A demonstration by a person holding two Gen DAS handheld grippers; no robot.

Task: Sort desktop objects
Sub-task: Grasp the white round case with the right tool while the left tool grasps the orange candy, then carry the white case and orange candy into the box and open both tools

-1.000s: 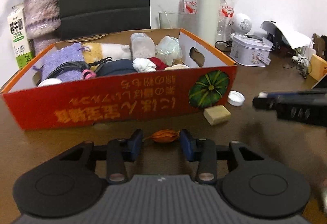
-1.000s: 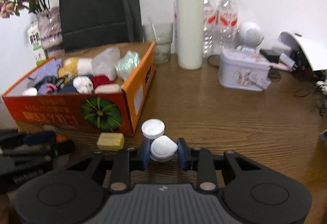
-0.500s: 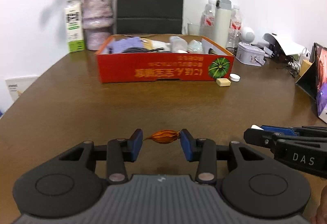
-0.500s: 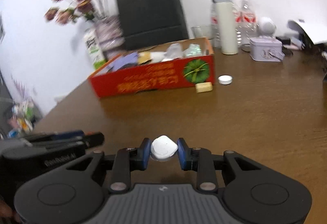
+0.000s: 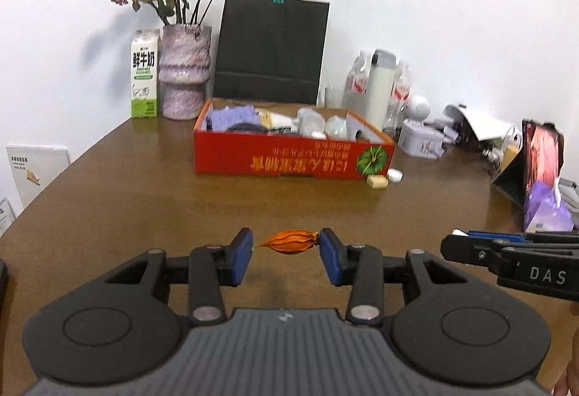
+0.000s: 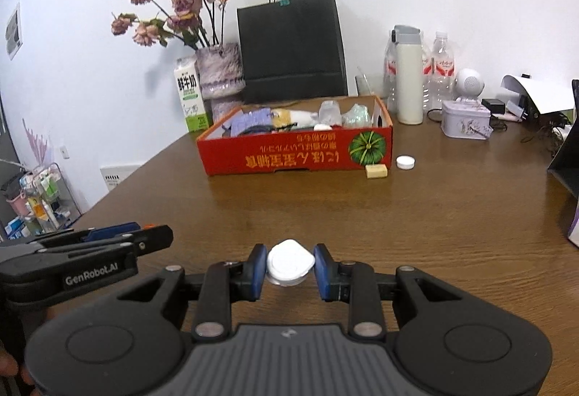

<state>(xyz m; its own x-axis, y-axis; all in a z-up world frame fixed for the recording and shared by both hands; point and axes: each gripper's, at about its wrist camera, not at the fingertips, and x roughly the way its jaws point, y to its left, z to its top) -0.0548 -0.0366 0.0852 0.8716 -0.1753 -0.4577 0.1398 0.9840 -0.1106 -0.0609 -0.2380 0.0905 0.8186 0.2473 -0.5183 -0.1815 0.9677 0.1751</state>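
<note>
Apparently dried orange husk (image 5: 289, 242) clamped in left gripper (image 5: 286, 253), white cap (image 6: 289, 265) in right gripper (image 6: 290, 271)

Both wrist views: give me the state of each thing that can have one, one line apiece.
left gripper: shut on the orange dried husk, held off the table.
right gripper: shut on the white rounded case.
red cardboard box: open-topped, full of items.
white bottle cap: lying loose beside the box.
black paper bag: upright, clipped shut.
</note>
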